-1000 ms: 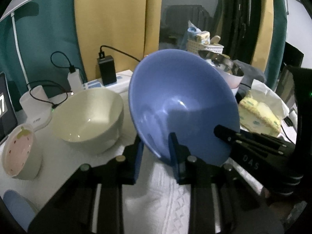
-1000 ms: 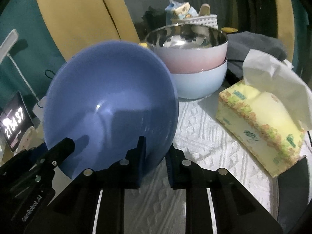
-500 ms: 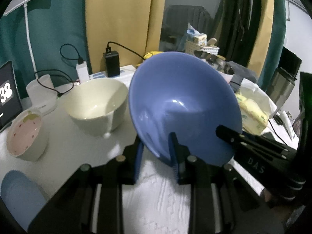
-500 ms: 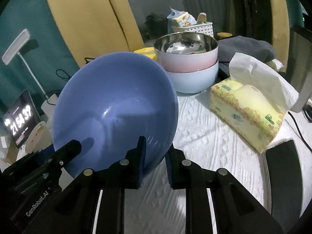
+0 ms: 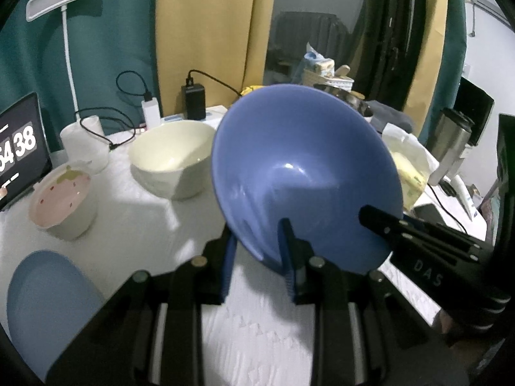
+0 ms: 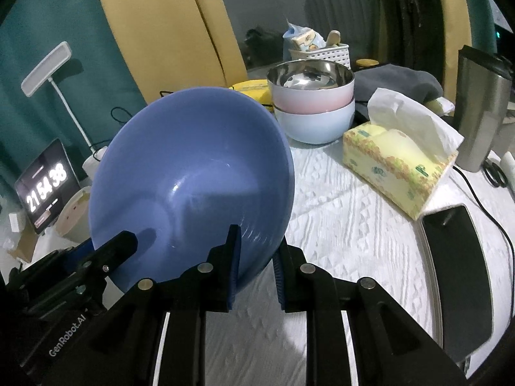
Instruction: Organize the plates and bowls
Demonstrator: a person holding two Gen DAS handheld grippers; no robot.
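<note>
The left gripper (image 5: 257,254) and right gripper (image 6: 256,263) are each pinching the rim of the blue bowl (image 5: 302,173), jaws nearly closed, sharing its weight so it is hanging tilted at frame centre above the white cloth (image 6: 354,225). The cream bowl (image 5: 172,157) is waiting at centre left, probably for nesting.

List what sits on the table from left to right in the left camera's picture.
Clock screen → pink bowl → cream bowl → big blue bowl → tissue box → steel flask.
</note>
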